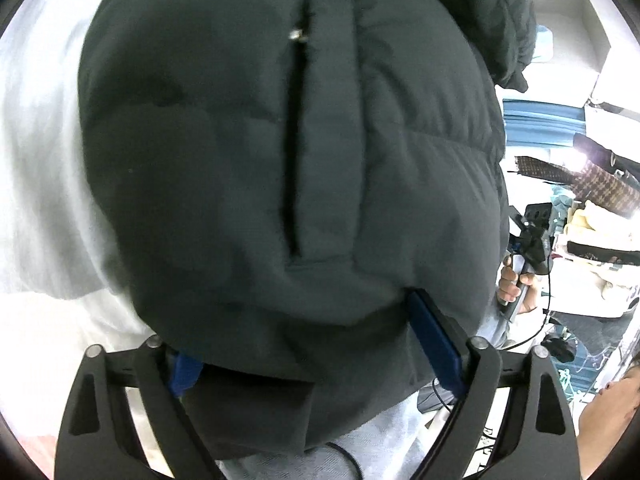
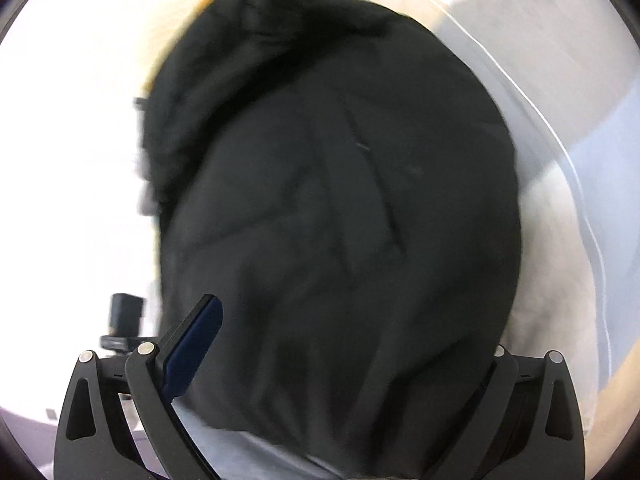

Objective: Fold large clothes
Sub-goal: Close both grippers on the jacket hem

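A dark green padded jacket (image 1: 240, 160) fills the left wrist view, with a long pocket slit and a small metal zipper pull (image 1: 296, 35). My left gripper (image 1: 308, 332) is shut on the jacket's lower edge; the fabric bulges over the blue pads (image 1: 434, 340), and the left pad is mostly hidden. In the right wrist view the same jacket (image 2: 340, 200) hangs blurred in front of the camera. My right gripper (image 2: 344, 344) is shut on its fabric; only the left blue pad (image 2: 192, 348) shows, the right finger is covered.
A white cloth surface (image 1: 44, 160) lies to the left. At the right, my other hand and its gripper handle (image 1: 520, 272) show, with piled clothes (image 1: 592, 216), cables and a person's face (image 1: 612, 412) at the edge. A pale surface (image 2: 552, 240) lies to the right.
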`<state>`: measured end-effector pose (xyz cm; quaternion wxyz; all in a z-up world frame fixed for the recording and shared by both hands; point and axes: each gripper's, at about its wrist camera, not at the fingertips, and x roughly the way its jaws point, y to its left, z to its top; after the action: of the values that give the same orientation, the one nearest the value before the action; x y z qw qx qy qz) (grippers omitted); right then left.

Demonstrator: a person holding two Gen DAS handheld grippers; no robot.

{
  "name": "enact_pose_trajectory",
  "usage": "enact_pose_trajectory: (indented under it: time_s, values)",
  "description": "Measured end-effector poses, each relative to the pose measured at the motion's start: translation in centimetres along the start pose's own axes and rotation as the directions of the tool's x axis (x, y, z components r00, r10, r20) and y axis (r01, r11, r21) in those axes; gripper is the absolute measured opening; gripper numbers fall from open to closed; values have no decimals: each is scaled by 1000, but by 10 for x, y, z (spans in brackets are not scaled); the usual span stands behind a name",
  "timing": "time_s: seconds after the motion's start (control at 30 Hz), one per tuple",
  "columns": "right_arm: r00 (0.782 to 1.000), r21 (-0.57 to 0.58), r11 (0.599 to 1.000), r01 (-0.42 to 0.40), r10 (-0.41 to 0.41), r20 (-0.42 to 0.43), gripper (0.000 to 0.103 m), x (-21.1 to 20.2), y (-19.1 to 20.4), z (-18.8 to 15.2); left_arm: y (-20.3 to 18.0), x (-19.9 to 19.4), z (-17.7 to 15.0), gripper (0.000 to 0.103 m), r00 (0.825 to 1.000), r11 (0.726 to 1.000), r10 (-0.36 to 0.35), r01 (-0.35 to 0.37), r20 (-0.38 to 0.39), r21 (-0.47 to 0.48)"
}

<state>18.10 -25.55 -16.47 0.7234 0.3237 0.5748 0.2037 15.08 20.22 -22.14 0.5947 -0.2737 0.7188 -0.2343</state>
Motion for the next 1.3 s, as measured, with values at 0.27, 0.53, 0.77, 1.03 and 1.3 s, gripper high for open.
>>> enact_pose_trajectory:
  time_s: [0.27,0.53,0.77,1.03,1.3]
  values:
    - [993,-69,991,-112,114,26,98,-11,8,3,-17,-2,3,85,997,998,-41,44,63,-46]
    - [999,68,997,-27,29,-26,64,11,-23,10,-36,5,12,69,995,995,46,-38,87,-96]
    - [1000,-47,999,-9,9,6,16,-2,-2,8,-51,-6,5,21,978,991,90,-69,190,-118]
    - [979,-168,980,-108,134,152,9,-71,44,11,-80,-76,-8,10,922,998,11,14,387,-62]
    - [910,-225,943,-246,305,282,7,-151,58,-21,-104,-156,-51,8,858,999,-47,49,511,9]
